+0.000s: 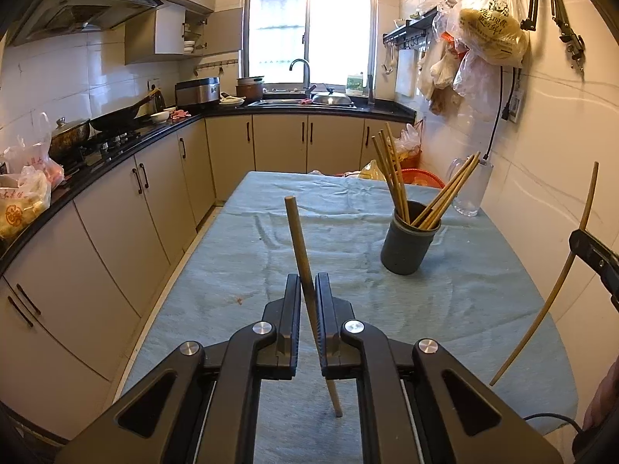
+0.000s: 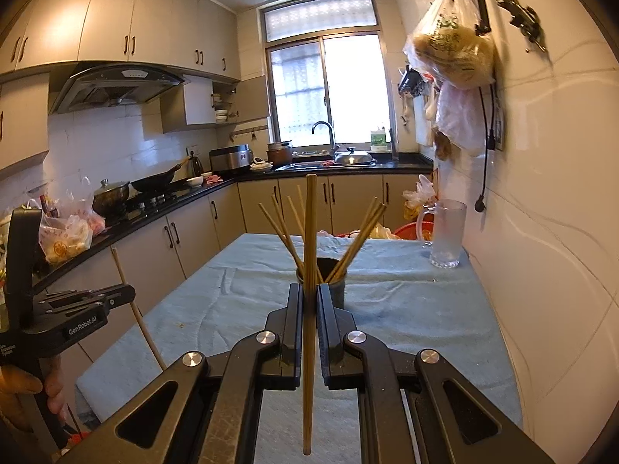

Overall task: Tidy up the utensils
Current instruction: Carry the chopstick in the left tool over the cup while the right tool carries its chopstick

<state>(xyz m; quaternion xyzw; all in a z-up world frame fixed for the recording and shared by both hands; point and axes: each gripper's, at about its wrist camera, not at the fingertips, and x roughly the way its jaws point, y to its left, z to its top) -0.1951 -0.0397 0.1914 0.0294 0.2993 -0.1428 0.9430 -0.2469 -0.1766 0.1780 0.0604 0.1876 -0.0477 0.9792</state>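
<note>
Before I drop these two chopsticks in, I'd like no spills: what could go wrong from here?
1. The dark holder already has chopsticks fanned both ways; an incoming tip could catch them and tip it.
2. The left gripper pinches its chopstick at a slant, so it may pivot or slip.
3. The glass mug stands close behind the holder; the right gripper's long chopstick might strike it.

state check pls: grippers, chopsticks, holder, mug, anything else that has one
left gripper: shut on left chopstick, near upright
right gripper: shut on right chopstick, upright
holder: upright on table cloth, chopsticks leaning inside
glass mug: upright, looks empty
wall cabinet door: open
</note>
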